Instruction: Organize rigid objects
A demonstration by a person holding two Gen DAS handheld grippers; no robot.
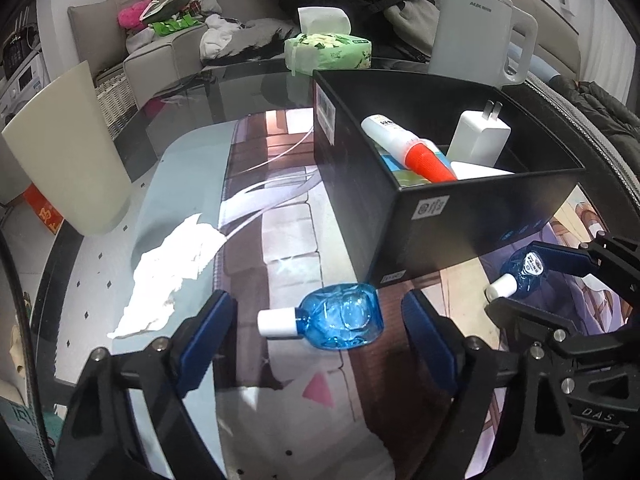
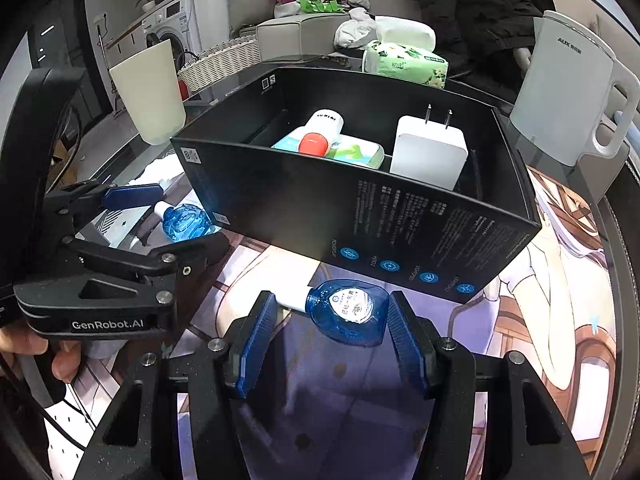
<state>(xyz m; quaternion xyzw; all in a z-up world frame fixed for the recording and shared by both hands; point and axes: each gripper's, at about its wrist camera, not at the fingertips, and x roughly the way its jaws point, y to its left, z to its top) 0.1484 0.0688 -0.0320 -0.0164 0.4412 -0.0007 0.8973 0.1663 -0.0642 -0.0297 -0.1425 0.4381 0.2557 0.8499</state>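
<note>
- Two small blue bottles with white caps lie on their sides on the printed desk mat (image 1: 288,216), both just outside the black box (image 2: 360,216), near its front wall.
- The labelled blue bottle (image 2: 350,311) lies between the fingers of the right gripper (image 2: 326,334); its far finger looks to touch the bottle's base, while the near finger stands beside the cap, seemingly apart from it. The claw is judged spread, not yet pinching; contact cannot be told for certain.
- The plain blue bottle (image 1: 340,316) lies between the fingers of the left gripper (image 1: 320,330), which is spread wide, both fingers apart from the bottle.
- In the left wrist view the right gripper is seen at the box's near corner with its bottle (image 1: 528,270) between the fingers.
- Inside the box a white charger (image 2: 428,152), an orange-capped tube (image 2: 320,132) and a flat green-and-blue pack (image 2: 348,152) are already held, so the task is judged partly done.
- The step in hand is judged to be the closing on a bottle. The grip is best taken across the broad body, not the cap, since the smooth rounded plastic could be squeezed out sideways.
- The bottle should then be lifted above the box wall before it is carried over the free floor beside the charger.
- Both grippers stand close together, so one arm is best moved at a time.
</note>
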